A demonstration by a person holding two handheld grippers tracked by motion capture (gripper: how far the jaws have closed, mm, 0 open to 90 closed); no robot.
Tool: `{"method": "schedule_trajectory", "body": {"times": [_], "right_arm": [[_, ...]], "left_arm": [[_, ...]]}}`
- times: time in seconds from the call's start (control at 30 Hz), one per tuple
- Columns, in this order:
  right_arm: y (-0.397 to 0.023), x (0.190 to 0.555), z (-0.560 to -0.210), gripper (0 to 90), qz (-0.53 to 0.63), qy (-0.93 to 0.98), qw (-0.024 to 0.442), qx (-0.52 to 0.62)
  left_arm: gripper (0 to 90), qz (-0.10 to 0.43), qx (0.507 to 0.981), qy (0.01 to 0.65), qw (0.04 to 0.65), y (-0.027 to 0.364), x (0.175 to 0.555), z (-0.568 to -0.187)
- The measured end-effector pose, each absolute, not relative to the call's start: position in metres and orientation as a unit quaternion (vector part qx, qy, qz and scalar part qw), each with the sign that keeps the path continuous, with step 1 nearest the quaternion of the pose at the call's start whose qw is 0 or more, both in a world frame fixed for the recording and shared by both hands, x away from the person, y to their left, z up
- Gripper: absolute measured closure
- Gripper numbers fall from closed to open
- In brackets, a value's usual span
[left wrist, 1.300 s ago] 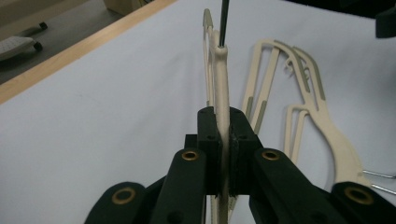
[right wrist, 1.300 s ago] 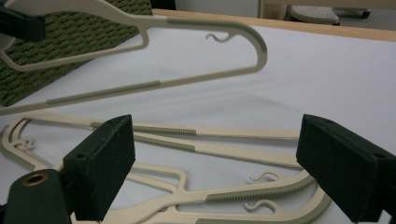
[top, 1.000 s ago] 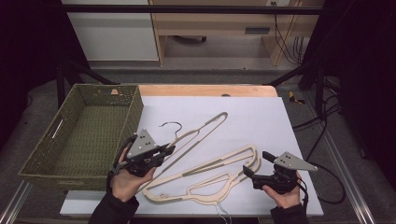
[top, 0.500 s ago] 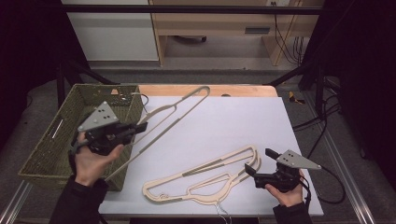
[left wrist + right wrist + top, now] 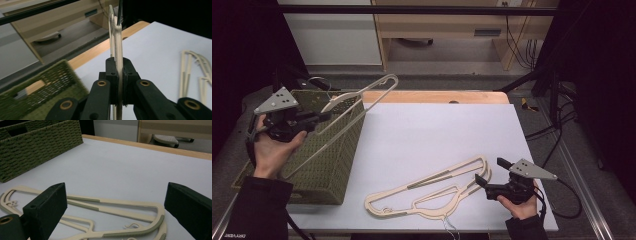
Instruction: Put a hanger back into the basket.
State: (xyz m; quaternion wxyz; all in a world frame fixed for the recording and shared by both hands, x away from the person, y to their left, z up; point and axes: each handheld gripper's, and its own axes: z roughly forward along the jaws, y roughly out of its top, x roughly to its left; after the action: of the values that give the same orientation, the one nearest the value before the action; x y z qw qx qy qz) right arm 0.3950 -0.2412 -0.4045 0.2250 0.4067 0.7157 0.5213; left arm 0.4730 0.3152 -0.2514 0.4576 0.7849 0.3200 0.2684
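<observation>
Now the left gripper (image 5: 314,120), clamped tight on a cream clothes hanger (image 5: 357,97), has carried it off the white tabletop (image 5: 437,130) and up over the green woven basket (image 5: 339,150), so one hanger looks close to being dropped in. Two more cream hangers (image 5: 432,192) lie flat on the tabletop near its front edge. Just beside them, the right gripper (image 5: 484,179) has spread its jaws wide, holding nothing. Behind the table's wooden far edge stand a pale wooden desk (image 5: 437,22) and grey floor.

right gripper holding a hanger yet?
No. The right gripper has its jaws wide apart above the hangers on the table, pressing on nothing.
</observation>
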Motion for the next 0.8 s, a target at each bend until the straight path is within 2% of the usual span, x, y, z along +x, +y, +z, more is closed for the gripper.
{"method": "schedule_trajectory", "body": {"times": [0.4, 0.8], "right_arm": [[-0.243, 0.395, -0.405, 5.1, 0.521, 0.716, 0.227, 0.405], [-0.243, 0.396, -0.406, 5.1, 0.519, 0.716, 0.227, 0.407]], "left_arm": [[85.6, 0.293, 0.781, 0.338, 0.435, 0.378, 0.494, -0.266], [85.6, 0.296, 0.789, 0.354, 0.406, 0.408, 0.505, -0.291]]}}
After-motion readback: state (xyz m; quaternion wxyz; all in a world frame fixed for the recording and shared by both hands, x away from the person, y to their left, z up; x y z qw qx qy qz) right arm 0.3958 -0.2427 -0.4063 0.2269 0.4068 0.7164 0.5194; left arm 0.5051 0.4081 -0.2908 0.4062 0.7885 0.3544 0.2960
